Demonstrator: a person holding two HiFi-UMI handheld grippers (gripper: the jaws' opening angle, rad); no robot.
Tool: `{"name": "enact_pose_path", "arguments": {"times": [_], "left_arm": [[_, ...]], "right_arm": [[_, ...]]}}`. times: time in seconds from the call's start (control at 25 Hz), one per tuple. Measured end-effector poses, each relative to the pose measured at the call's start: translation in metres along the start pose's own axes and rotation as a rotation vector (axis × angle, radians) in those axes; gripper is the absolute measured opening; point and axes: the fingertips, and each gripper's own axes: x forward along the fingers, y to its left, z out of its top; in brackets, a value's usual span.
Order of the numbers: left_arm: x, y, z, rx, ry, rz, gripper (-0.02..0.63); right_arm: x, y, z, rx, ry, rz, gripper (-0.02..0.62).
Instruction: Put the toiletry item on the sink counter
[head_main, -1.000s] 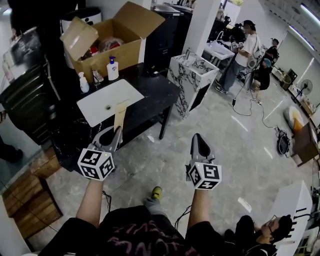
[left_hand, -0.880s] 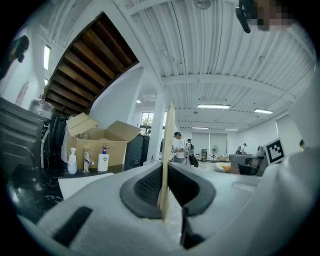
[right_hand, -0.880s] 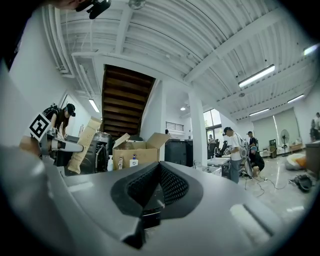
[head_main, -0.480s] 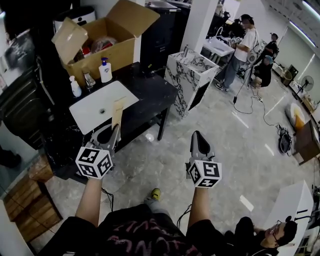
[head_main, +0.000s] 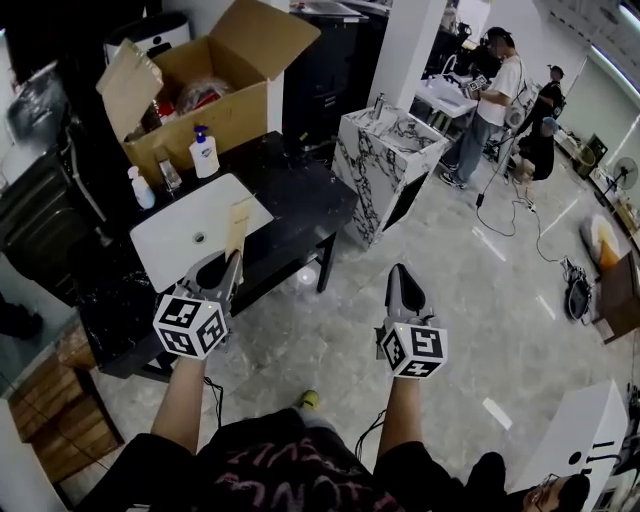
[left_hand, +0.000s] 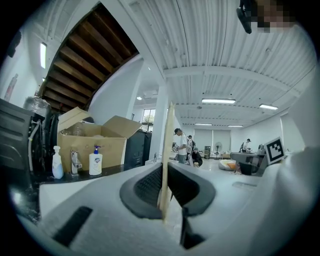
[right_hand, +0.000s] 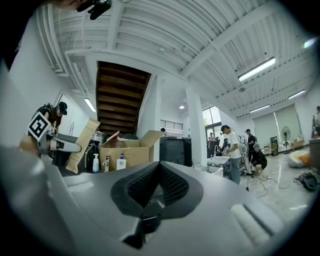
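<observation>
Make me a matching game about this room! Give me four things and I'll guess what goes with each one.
Things:
1. left gripper
2. right gripper
3. cardboard box
4. pump bottle

What goes with it:
A. its flaps are open
B. stands next to the tap, behind the white basin
C. shut, with nothing in it
D. shut on a flat tan packet

Pairs: 1-D, 2-C, 3-A, 4-B
</observation>
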Motion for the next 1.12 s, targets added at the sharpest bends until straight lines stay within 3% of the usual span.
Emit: {"name": "enact_pose_path", "arguments": {"times": [0.48,1.12], "left_arm": [[0.074,0.008,0.009,0.005,0.004,0.075,0.028],[0.128,0.014,0.009,0.022,0.024,0.123,0.028]], "right_arm": [[0.080,-0.048,-0.003,0.018,0.012,0.078,0.008],[0.139,-0.082,-0.020,0.044,0.021,0.124,0.008]]}}
